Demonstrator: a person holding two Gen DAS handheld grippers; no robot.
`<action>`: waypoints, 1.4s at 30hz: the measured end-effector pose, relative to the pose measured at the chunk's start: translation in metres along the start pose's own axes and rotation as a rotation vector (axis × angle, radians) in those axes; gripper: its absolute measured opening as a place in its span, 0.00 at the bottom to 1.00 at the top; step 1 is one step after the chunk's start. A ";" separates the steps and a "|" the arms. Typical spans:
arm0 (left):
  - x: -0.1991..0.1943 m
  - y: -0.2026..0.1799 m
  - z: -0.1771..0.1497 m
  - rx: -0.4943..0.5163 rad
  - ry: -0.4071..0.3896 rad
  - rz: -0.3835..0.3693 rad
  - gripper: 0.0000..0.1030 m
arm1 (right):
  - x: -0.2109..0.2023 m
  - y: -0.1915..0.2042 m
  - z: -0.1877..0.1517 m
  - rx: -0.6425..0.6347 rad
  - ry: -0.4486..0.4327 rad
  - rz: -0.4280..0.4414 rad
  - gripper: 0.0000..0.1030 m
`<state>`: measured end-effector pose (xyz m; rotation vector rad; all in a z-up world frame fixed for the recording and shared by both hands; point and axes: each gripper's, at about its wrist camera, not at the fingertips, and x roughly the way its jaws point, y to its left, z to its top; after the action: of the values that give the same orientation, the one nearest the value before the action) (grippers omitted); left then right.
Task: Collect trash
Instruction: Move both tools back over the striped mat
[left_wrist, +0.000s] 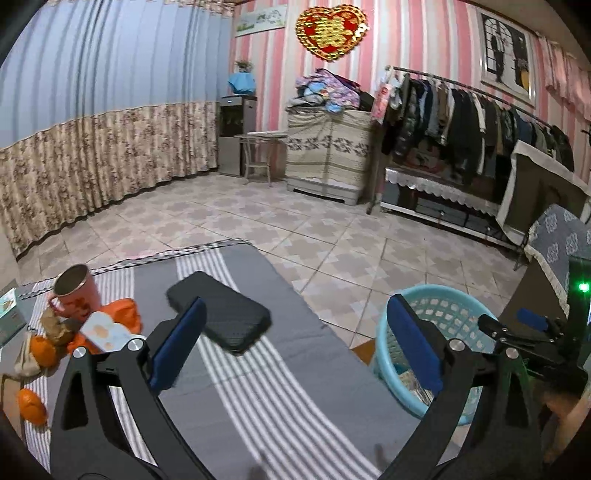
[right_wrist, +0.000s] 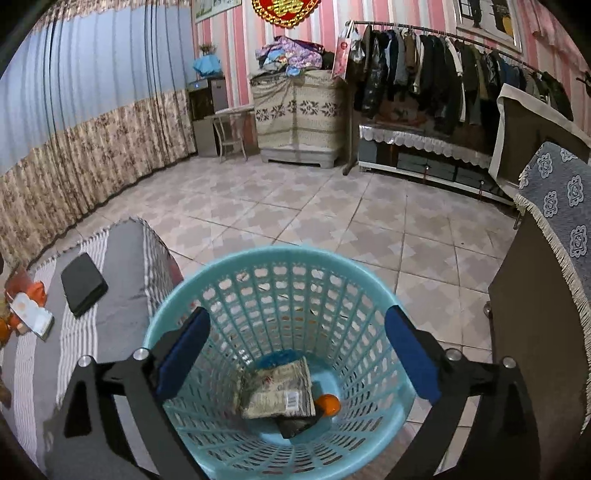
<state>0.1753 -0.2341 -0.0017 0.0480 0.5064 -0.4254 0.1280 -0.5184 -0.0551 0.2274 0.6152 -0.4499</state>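
Observation:
A light blue plastic basket (right_wrist: 177, 317) stands on the floor beside the striped table; it also shows in the left wrist view (left_wrist: 436, 295). Inside lie a crumpled wrapper (right_wrist: 280, 391), a dark packet (right_wrist: 295, 424) and an orange peel (right_wrist: 328, 404). My right gripper (right_wrist: 295, 354) is open and empty above the basket's mouth. My left gripper (left_wrist: 295, 347) is open and empty above the table (left_wrist: 295, 369). At the table's left lie orange peels (left_wrist: 33, 406), an orange bag (left_wrist: 125, 314), a white packet (left_wrist: 107, 330) and brown scraps (left_wrist: 55, 325).
A black phone (left_wrist: 221, 310) lies on the table ahead of the left gripper. A pink mug (left_wrist: 75, 291) stands by the trash pile. A dark cabinet (right_wrist: 539, 332) with a blue cloth stands right of the basket. Tiled floor stretches beyond.

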 end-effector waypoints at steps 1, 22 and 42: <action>-0.002 0.003 0.000 -0.002 -0.002 0.006 0.93 | -0.001 0.001 0.001 -0.001 -0.005 0.004 0.91; -0.055 0.065 -0.023 -0.043 -0.032 0.122 0.95 | -0.038 0.066 -0.010 -0.025 -0.129 0.121 0.93; -0.103 0.155 -0.069 -0.115 0.001 0.288 0.95 | -0.056 0.160 -0.057 -0.129 -0.097 0.333 0.93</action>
<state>0.1252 -0.0435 -0.0218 0.0102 0.5154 -0.1142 0.1341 -0.3393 -0.0550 0.1795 0.4977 -0.0987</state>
